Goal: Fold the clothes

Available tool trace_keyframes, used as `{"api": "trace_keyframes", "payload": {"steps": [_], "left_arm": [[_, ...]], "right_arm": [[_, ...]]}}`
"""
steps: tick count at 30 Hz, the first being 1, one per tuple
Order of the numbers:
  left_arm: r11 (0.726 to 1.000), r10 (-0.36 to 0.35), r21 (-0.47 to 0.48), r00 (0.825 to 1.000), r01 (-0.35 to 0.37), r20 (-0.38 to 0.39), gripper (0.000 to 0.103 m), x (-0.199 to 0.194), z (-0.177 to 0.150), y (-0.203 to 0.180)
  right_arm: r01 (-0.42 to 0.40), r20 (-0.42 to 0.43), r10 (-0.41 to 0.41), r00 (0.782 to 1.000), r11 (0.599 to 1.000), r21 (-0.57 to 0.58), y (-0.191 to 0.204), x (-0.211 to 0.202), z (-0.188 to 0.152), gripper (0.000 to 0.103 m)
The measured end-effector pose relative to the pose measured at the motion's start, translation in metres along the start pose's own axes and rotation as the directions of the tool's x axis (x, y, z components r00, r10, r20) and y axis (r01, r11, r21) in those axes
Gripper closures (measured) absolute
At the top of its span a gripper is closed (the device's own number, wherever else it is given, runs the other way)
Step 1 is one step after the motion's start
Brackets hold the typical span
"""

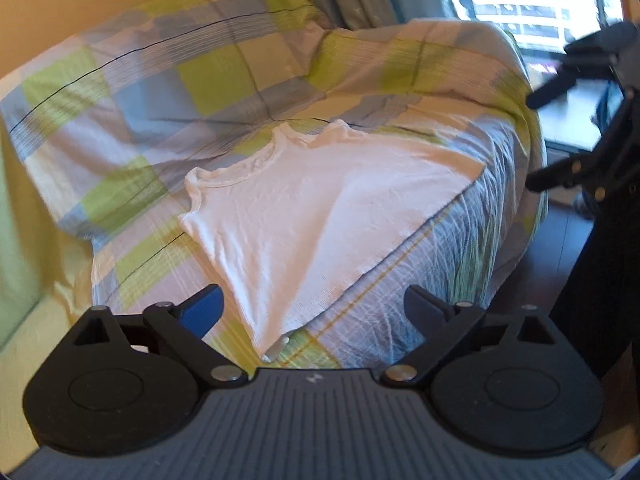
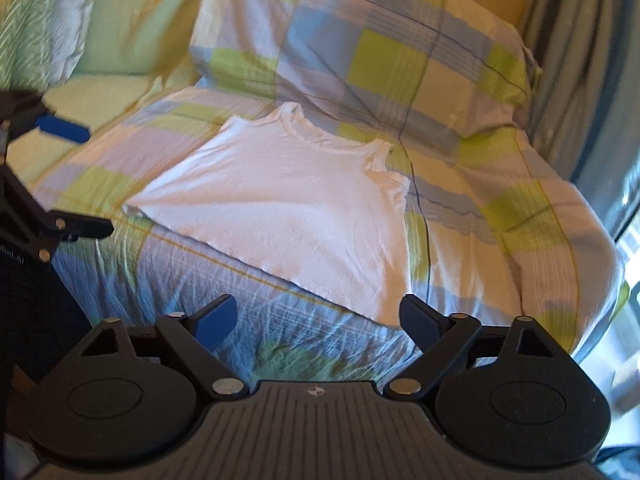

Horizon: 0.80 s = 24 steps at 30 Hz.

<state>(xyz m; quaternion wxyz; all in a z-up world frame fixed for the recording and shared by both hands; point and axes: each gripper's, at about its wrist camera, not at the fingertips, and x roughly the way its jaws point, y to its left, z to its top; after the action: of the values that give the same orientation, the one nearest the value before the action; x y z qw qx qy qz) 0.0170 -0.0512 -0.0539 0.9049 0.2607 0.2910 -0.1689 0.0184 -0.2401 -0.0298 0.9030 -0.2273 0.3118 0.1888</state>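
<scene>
1 white shirt; 2 hand-held grippers, left, right; seemingly 1 checked cover.

We see a plain white sleeveless top, unpatterned apart from its fine knit texture. Under it lies a checked cover in blocks of lime green, pale blue, grey-lilac and cream, crossed by thin dark and yellow lines. The pillow at the far side carries the same check. To the far left we see a plain pale green cushion and one with a green-and-white zigzag. The curtain is muted grey-green. Our left gripper and right gripper are black, each with one blue finger pad.
</scene>
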Motion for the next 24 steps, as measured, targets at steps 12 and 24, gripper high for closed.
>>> {"api": "trace_keyframes", "payload": {"steps": [12, 24], "left_arm": [[0.874, 0.028, 0.485, 0.998, 0.004, -0.059, 0.057, 0.081, -0.037, -0.007], [0.822, 0.046, 0.568, 0.999, -0.027, -0.019, 0.097, 0.089, -0.034, 0.007]], "right_arm": [[-0.103, -0.047, 0.095, 0.994, 0.976, -0.190, 0.008, 0.085, 0.007, 0.041], [-0.153, 0.015, 0.160, 0.987, 0.962, -0.227, 0.038, 0.117, 0.024, 0.031]]}}
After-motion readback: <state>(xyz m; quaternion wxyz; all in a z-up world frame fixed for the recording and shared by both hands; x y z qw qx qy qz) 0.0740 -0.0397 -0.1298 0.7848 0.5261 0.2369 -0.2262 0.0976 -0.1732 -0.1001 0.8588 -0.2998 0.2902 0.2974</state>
